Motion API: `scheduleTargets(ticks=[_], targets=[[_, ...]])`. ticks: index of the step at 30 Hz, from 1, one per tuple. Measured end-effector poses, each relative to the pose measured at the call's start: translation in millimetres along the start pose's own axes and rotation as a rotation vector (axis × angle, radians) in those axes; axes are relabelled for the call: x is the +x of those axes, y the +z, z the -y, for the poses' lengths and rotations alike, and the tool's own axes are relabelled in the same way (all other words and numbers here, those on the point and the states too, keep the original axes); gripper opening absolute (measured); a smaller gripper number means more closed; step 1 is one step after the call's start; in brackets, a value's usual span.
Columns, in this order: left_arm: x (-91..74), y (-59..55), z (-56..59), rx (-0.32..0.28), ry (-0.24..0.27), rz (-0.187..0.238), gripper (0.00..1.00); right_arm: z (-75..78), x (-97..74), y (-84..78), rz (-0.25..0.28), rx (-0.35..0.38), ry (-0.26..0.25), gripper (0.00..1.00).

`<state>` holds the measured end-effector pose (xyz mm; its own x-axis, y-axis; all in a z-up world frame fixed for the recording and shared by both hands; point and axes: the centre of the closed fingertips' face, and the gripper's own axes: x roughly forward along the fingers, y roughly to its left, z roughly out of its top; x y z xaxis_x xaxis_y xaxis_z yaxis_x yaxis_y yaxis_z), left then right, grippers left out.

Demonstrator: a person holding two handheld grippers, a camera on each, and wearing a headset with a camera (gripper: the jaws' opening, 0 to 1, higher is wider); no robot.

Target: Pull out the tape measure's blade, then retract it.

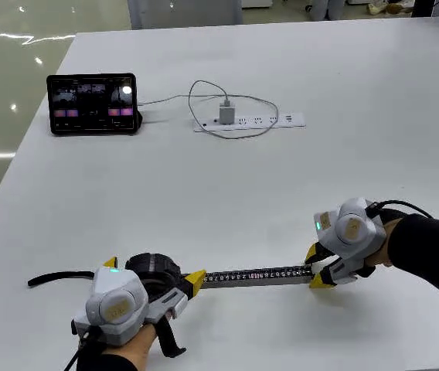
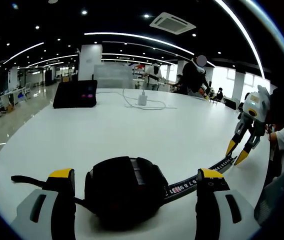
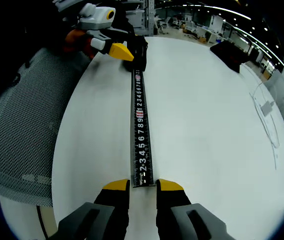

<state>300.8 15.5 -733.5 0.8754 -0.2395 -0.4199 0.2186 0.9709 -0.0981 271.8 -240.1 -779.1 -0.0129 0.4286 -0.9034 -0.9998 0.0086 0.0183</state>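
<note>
I stood near the bench [image 1: 227, 185] and counted one tape measure [image 2: 124, 190], black and round, in the lower left of the head view. Its one blade [image 1: 254, 275] was partly drawn out and ran to the right, flat on the bench, with the numbers facing up.

There were two claws. The left claw [image 1: 153, 271] stood wide open with one jaw on each side of the case. In the left gripper view a gap showed on the side where the blade comes out, so I judged that it fenced the case in rather than squeezed it, probably so that the case would not slide when the blade was pulled. The right claw [image 3: 142, 185] was almost closed, and its two yellow tips pinched the free end of the blade. I think this grip was there so that the spring could not snatch the blade back at once.

One black strap [image 1: 57, 277] lay from the case toward the left edge. In the upper part of the head view, well apart from the work, were one tablet [image 1: 93, 103], one power strip [image 1: 250, 121] with one charger [image 1: 226, 114] in it, and one looped cable [image 1: 204, 89].
</note>
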Motion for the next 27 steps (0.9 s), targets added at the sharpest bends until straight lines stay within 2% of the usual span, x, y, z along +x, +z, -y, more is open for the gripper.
scheduleTargets(ticks=[2, 8, 10, 11, 14, 16, 18, 21, 23, 27], targets=[[0.5, -0.5, -0.9, 0.035, 0.012, -0.003, 0.99, -0.9, 0.8, 0.7, -0.002, -0.01, 0.004, 0.15], [0.7, -0.5, 0.2, 0.03, 0.005, -0.007, 0.99, 0.4, 1.9, 0.7, -0.015, -0.043, -0.007, 0.12], [0.7, -1.8, -0.3, 0.03, 0.006, -0.015, 0.99, 1.9, 2.4, 1.6, -0.028, -0.018, -0.005, 0.12], [0.5, -2.0, -0.4, 0.031, 0.008, -0.015, 0.99, 0.7, 2.5, 1.1, -0.039, -0.043, -0.003, 0.12], [0.6, -1.9, -1.2, 0.027, 0.013, -0.016, 0.99, 1.1, 3.1, 1.3, -0.061, -0.051, 0.001, 0.11], [0.7, -2.4, -0.6, 0.026, 0.012, -0.018, 0.99, 2.0, 3.0, 0.8, -0.068, -0.023, 0.009, 0.11], [0.9, -4.9, -0.1, -0.024, 0.017, -0.032, 0.99, 0.9, 3.3, 0.3, -0.071, -0.038, 0.005, 0.11], [0.9, -4.0, 1.0, 0.009, 0.016, -0.035, 0.97, -0.3, 3.6, 1.4, -0.092, -0.019, -0.007, 0.11], [0.7, -5.5, -0.3, 0.01, 0.021, -0.044, 0.95, 0.8, 3.1, 0.7, -0.101, 0.018, -0.012, 0.11], [-0.9, -7.6, -6.2, 0.016, 0.04, -0.057, 0.88, 1.9, 3.5, 0.1, -0.109, 0.045, -0.015, 0.11]])
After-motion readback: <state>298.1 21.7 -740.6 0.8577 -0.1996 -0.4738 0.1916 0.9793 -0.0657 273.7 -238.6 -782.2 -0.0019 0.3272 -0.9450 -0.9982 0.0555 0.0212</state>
